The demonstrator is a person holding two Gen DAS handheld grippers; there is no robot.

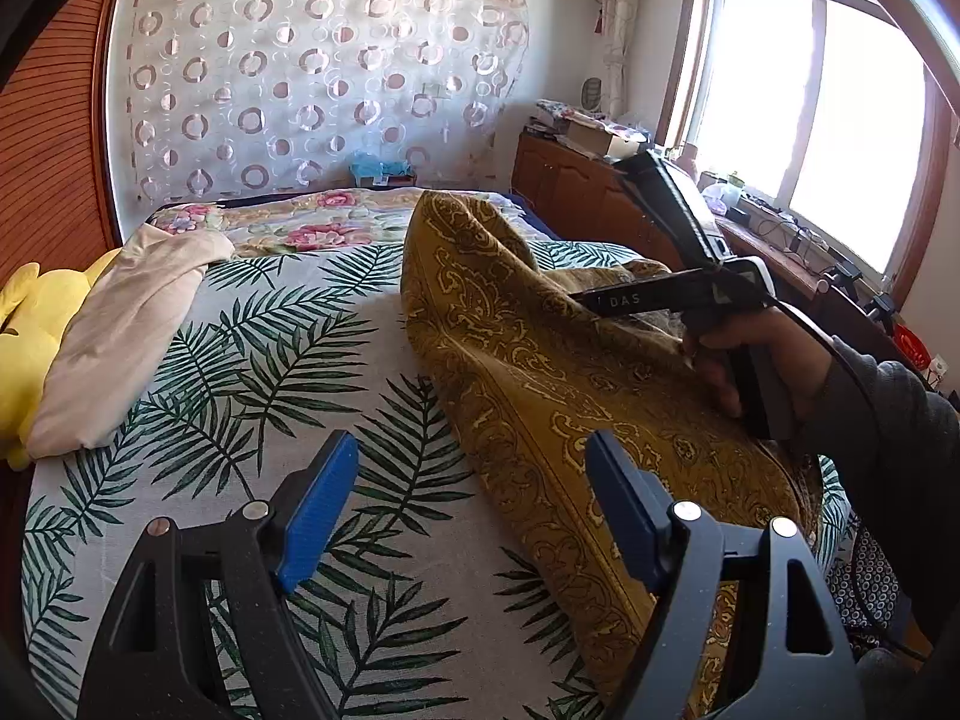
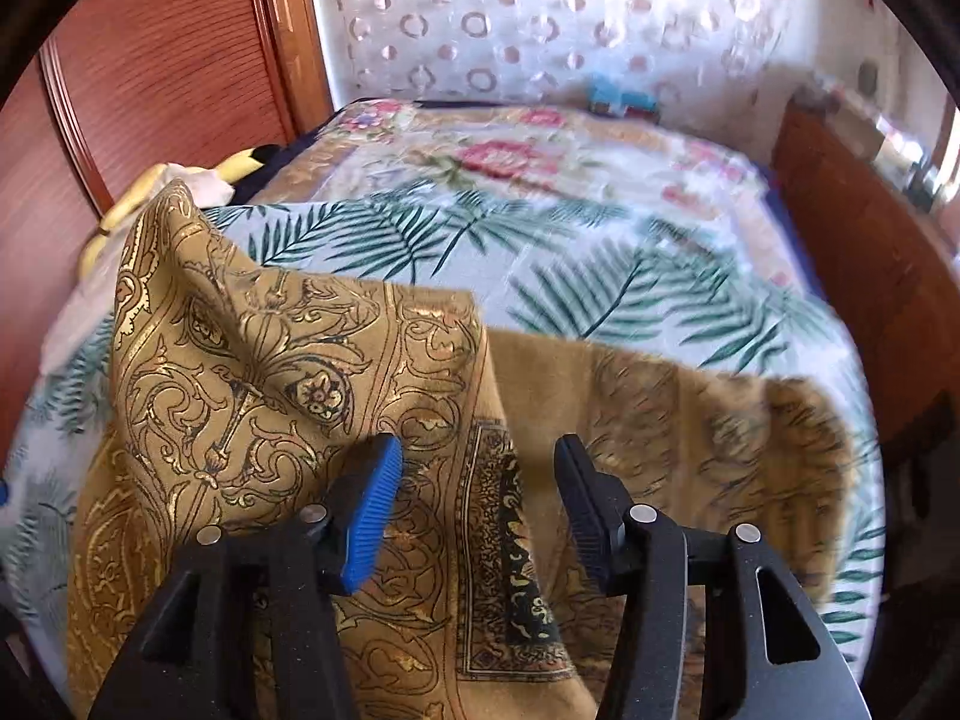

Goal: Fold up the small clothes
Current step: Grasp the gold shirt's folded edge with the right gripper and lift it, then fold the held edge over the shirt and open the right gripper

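A mustard-gold cloth [image 1: 540, 372] with a dark ornate print lies crumpled on the right half of the bed, one fold standing up high. My left gripper [image 1: 471, 510] hovers open just left of the cloth's near edge, with only the sheet between its blue pads [image 1: 318, 510]. In the right wrist view the same cloth [image 2: 252, 360] spreads under my right gripper [image 2: 477, 510]. That gripper is open, and its pads [image 2: 372, 516] press on nothing. A raised fold leans by its left finger. A hand [image 1: 774, 360] holds the right gripper's handle over the cloth.
The bed carries a palm-leaf sheet [image 1: 240, 372] and a floral quilt [image 1: 312, 228] at the far end. A folded beige garment [image 1: 120, 324] and a yellow plush toy [image 1: 30, 324] lie at the left edge. A wooden cabinet [image 1: 570, 192] stands on the right, a wardrobe [image 2: 150, 60] on the left.
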